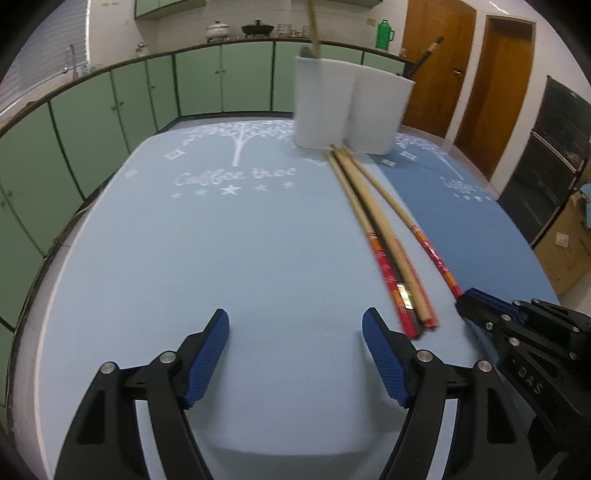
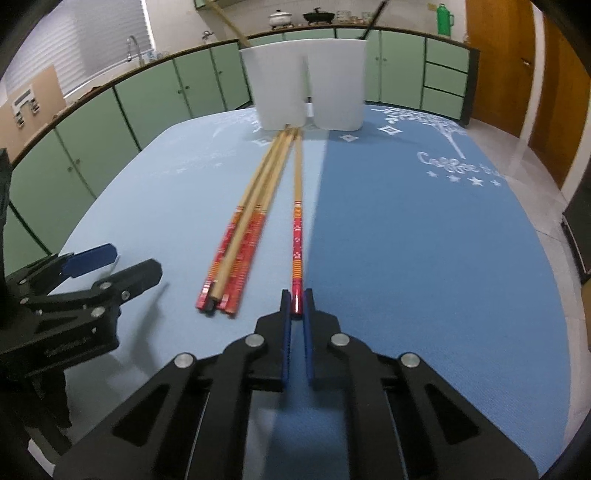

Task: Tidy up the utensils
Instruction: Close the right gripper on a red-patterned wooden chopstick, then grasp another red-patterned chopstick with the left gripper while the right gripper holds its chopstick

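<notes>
Covering the table, two blue mats (image 2: 406, 229); right tongs (image 2: 296, 299) pinching one chopstick (image 2: 297, 229), left tongs (image 1: 295, 332) wide, green cabinets (image 1: 199, 85) behind.

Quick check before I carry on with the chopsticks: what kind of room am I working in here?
Most likely a home kitchen. A long run of green cabinet doors sits under a counter bearing a white lidded pot and a black lidded pan, with a metal sink tap at the left end.

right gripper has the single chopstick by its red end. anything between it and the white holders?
Nothing visible. The right gripper is shut on the single chopstick, which runs straight to the foot of the white holders. The chopstick bundle lies beside it to the left, apart. The left gripper stands open off to that side.
</notes>
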Demonstrator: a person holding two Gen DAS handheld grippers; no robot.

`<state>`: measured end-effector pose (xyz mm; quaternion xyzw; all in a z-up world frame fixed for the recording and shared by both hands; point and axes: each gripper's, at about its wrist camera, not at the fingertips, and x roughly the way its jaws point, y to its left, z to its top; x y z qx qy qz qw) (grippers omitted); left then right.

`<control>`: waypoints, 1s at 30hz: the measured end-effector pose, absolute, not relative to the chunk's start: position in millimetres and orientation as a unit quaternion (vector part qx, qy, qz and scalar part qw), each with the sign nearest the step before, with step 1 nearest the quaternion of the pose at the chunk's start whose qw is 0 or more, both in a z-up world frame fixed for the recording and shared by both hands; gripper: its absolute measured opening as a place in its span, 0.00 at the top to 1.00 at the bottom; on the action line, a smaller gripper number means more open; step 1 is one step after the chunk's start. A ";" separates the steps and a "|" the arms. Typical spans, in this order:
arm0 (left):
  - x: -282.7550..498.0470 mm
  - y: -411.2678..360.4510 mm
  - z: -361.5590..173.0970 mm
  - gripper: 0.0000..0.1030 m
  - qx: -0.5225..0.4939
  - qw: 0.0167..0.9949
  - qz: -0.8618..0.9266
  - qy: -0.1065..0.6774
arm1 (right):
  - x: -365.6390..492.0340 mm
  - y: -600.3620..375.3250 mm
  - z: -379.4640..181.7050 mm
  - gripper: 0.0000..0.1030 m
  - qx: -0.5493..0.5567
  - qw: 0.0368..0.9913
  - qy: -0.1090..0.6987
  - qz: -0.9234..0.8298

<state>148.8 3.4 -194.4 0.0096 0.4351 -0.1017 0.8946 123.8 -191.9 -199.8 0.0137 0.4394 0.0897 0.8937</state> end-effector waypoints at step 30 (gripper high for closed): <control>139.9 -5.9 -196.3 0.27 0.018 0.896 -0.082 0.436 | 112.0 -231.3 -200.1 0.95 0.043 0.898 0.433 0.069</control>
